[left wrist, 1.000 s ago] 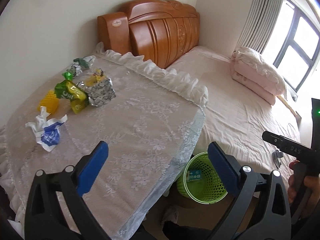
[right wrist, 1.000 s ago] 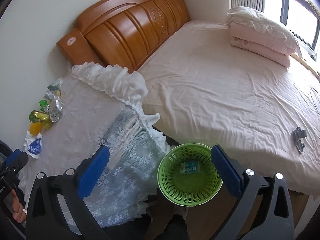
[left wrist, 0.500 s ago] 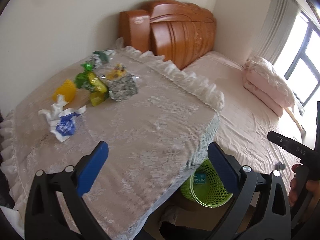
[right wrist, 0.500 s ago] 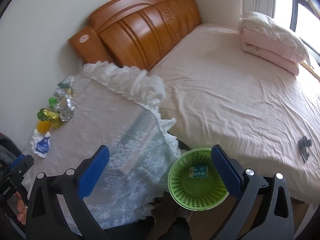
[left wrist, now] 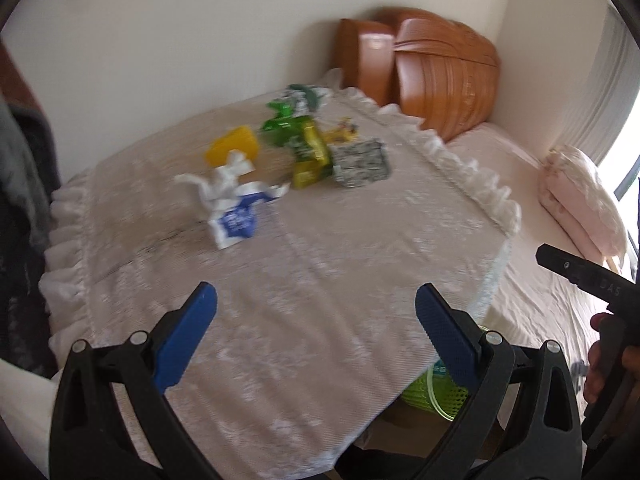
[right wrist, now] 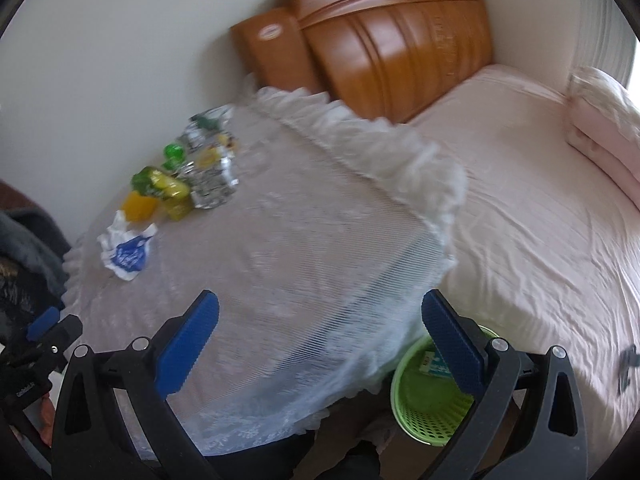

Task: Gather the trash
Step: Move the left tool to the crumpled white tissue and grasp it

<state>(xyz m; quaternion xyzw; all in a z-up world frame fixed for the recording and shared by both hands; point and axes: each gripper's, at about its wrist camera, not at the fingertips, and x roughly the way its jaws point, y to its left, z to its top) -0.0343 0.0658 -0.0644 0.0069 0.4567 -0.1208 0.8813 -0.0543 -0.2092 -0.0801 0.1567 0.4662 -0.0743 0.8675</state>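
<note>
Trash on the lace-covered table, far left area, listed left to right:
- Yellow piece, near the wall.
- Crumpled white-and-blue wrapper, nearest of the heap.
- Green-and-yellow packets, touching one another.
- Silver foil wrapper, just beside the packets.
- More green and foil scraps, farthest back; blurred.

Green basket: on the floor between table and bed, lower right; holds one small carton. Judged status: one item binned, the table heap not yet collected.

Left gripper: fingers spread wide, empty, above the table's near edge, well short of the heap.
Right gripper: fingers spread wide, empty, beside the basket.
</note>
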